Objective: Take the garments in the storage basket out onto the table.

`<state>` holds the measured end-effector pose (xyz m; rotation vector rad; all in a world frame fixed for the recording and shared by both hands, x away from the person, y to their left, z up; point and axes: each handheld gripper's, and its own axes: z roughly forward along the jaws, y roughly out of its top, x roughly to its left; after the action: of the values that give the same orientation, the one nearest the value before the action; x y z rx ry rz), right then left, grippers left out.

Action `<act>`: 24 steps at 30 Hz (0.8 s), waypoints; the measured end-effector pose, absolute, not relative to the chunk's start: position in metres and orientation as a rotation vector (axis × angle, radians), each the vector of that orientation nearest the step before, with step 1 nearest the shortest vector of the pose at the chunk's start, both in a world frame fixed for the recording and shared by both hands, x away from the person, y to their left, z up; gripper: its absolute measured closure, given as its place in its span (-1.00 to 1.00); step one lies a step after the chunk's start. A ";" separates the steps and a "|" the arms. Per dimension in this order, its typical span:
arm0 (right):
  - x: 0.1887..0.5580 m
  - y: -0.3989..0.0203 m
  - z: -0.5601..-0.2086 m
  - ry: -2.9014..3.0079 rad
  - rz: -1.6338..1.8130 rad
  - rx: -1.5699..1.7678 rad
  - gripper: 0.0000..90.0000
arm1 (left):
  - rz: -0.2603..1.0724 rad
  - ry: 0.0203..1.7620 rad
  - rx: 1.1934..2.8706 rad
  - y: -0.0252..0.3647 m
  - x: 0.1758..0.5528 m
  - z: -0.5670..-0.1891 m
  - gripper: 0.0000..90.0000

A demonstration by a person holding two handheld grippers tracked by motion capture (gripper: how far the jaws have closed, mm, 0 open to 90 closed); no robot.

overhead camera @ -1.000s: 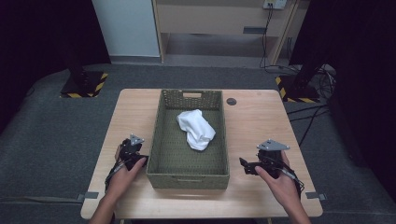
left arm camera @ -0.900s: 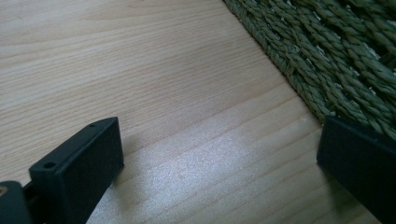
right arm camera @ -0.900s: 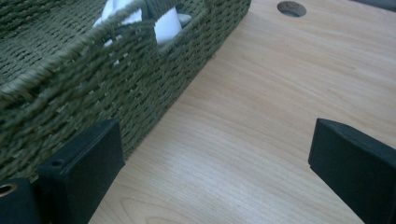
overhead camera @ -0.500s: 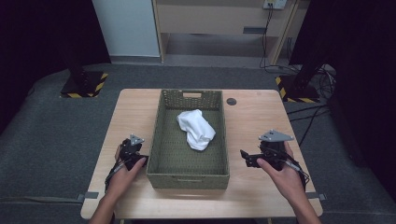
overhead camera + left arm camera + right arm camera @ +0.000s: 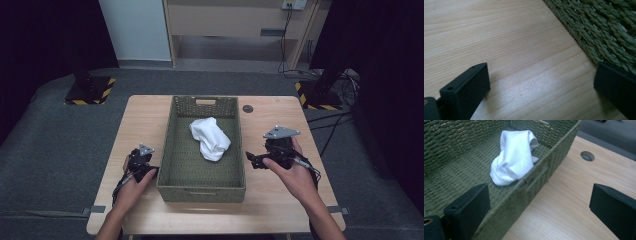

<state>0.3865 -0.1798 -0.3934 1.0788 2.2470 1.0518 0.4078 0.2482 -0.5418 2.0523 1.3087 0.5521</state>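
Grey carpet (image 5: 60, 150) covers the floor around a light wooden table (image 5: 145, 125), with a white panel (image 5: 135, 30) and a wooden cabinet (image 5: 235, 20) against the far wall and 2 black stands on yellow-and-black striped bases (image 5: 90, 92) at either side. On the middle of the table sits a long green woven basket (image 5: 172, 172), its short ends facing the person and the far wall. Inside it, toward the far half and nearer the right wall, lies a crumpled white cloth (image 5: 210, 138), resting on the basket floor; in the right gripper view the cloth (image 5: 514, 157) lies just inside the basket wall (image 5: 536, 177). A small round hole (image 5: 248, 108) shows in the tabletop beyond the basket's far right corner. The person's left hand (image 5: 131, 186) holds the left gripper (image 5: 150, 172) low on the table, just beside the basket's left wall near its front corner; its own view shows the 2 jaws spread wide apart over bare wood, with the right one close against the woven wall (image 5: 604, 32). The right hand (image 5: 295, 177) holds the right gripper (image 5: 252, 161) just outside the basket's right wall, pointing toward it, a grey 3-cornered plate (image 5: 281, 132) on top. Its jaws also stand wide apart and grip nothing, straddling the basket's right rim.
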 end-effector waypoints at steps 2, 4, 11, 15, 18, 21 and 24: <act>0.390 -0.175 -0.394 2.264 1.055 1.084 -0.91 | 0.552 1.309 2.052 0.248 0.408 -0.542 -1.00; 0.394 -0.169 -0.392 2.275 1.043 1.068 -0.91 | 0.552 1.309 2.052 0.248 0.408 -0.542 -1.00; 0.411 -0.149 -0.385 2.308 1.009 1.023 -0.91 | 0.552 1.309 2.052 0.248 0.408 -0.542 -1.00; 0.419 -0.141 -0.386 2.328 0.989 1.017 -0.91 | 0.552 1.309 2.052 0.248 0.408 -0.542 -1.00; 0.425 -0.133 -0.384 2.329 0.983 1.004 -0.90 | 0.553 1.309 2.052 0.248 0.408 -0.542 -1.00; 0.432 -0.126 -0.382 2.332 0.996 1.006 -0.90 | 0.553 1.309 2.052 0.248 0.408 -0.542 -1.00; 0.439 -0.121 -0.380 2.327 1.006 1.013 -0.91 | 0.553 1.309 2.052 0.248 0.408 -0.542 -1.00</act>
<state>0.4387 -0.1206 -0.3805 1.0127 2.3273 1.0062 0.4078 0.2482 -0.5418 2.0516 1.3088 0.5527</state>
